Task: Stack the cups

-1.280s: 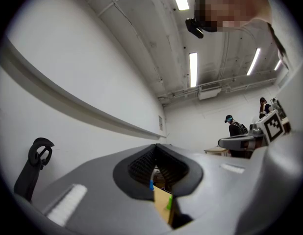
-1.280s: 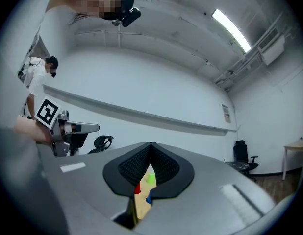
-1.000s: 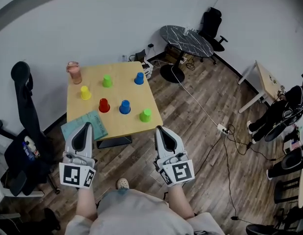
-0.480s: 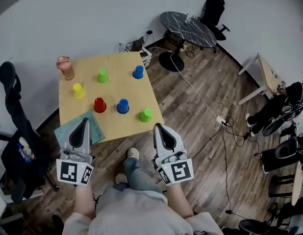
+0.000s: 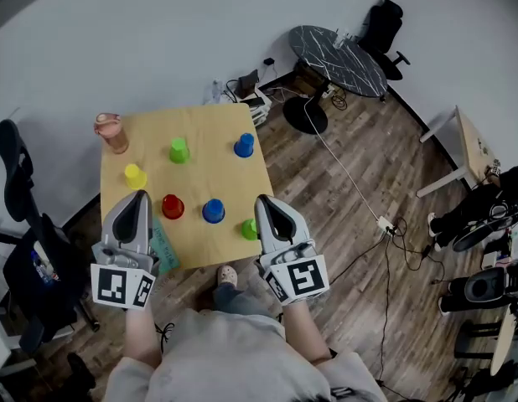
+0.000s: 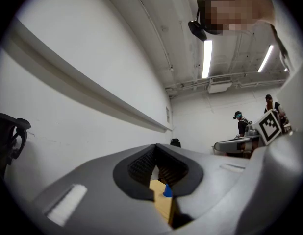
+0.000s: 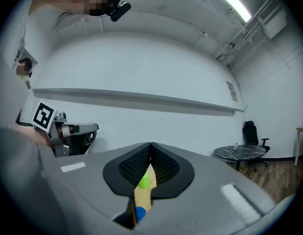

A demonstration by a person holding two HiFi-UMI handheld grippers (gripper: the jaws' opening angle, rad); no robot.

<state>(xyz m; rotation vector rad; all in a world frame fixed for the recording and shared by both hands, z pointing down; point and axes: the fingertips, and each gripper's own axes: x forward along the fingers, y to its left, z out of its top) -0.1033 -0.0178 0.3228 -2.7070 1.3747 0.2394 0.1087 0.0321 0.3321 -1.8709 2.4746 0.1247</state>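
From above, six little cups stand apart on the wooden table (image 5: 204, 174): a yellow cup (image 5: 134, 175), a red cup (image 5: 172, 206), two green cups (image 5: 178, 149) (image 5: 247, 229) and two blue cups (image 5: 244, 145) (image 5: 213, 211). The left gripper (image 5: 139, 198) and right gripper (image 5: 264, 201) hang over the table's near edge.

In the left gripper view, the claw is pinched shut on nothing. A blue cup (image 6: 167, 191) shows on the table behind it.

In the right gripper view, the claw is shut and empty too. A green cup (image 7: 144, 181) and a blue cup (image 7: 139, 212) sit on the table behind it.

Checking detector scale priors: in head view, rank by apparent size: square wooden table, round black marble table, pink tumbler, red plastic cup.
1. square wooden table
2. round black marble table, farther off, so real size unsure
3. pink tumbler
4. red plastic cup
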